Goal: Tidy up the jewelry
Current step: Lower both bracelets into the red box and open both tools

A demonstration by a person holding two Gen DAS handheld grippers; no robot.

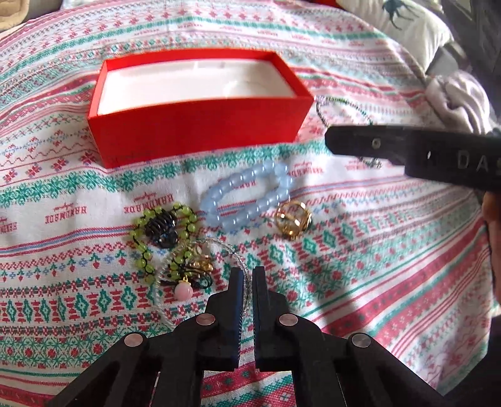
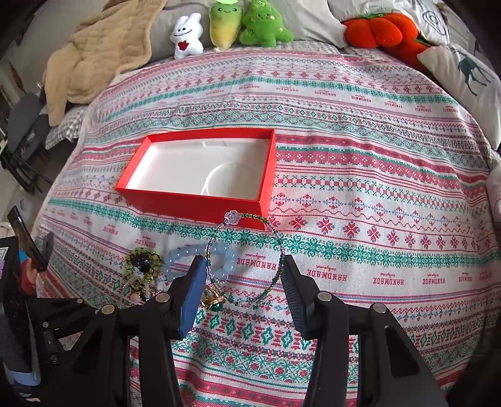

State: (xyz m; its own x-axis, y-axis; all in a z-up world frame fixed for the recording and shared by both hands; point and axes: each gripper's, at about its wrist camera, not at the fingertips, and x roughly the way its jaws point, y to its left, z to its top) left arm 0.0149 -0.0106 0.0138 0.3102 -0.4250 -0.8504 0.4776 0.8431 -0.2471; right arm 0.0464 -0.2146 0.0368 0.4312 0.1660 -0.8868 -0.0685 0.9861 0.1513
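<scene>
An open red box [image 1: 194,125] with a bare white lining sits on the patterned bedspread; it also shows in the right wrist view [image 2: 200,205]. In front of it lie a pale blue bead bracelet [image 1: 247,195], a gold ring [image 1: 292,220], a green bead bracelet with a dark charm [image 1: 162,225] and a clear bead strand with a pink pendant [image 1: 184,289]. My left gripper [image 1: 248,277] is shut, its tips at the clear bead strand. My right gripper [image 2: 242,269] is open around a green-and-clear beaded bracelet with a flower charm [image 2: 233,217]; whether that bracelet rests on the cloth or hangs on the fingers I cannot tell.
Plush toys [image 2: 250,28] and a beige blanket [image 2: 94,56] lie at the bed's far edge. Pillows [image 2: 469,81] are at the right. A chair [image 2: 22,141] stands off the bed's left side. The right gripper's finger [image 1: 407,150] crosses the left wrist view.
</scene>
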